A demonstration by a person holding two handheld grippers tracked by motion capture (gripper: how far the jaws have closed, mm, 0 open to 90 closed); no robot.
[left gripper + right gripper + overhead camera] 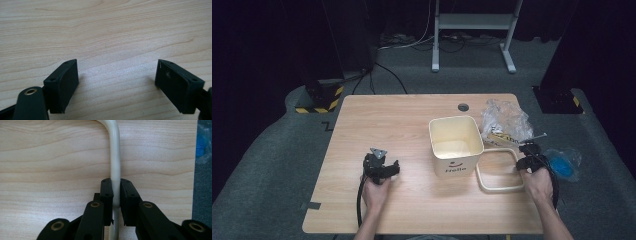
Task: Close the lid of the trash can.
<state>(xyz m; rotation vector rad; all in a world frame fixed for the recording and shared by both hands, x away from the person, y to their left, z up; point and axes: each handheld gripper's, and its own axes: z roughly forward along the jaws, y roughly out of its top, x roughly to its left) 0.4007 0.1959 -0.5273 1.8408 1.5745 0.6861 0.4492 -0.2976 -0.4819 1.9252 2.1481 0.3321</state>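
Pinching the cream frame [115, 162] tight between its jaws, the right gripper [116, 195] works at the table's [412, 120] right edge, the frame lying flat beside the cream bin [456, 145]; the left gripper [116, 82] sits spread wide over bare wood, well apart

The high view looks forward and down from above the person's side, taking in the whole wooden table [412, 200] and the dark floor beyond it. The left gripper view sits close above bare tabletop [105, 30], looking down between its own parted jaws. The right gripper view is equally close, looking along its jaws at a cream frame [115, 157] near the table's right edge, which the high view also shows [497, 188].
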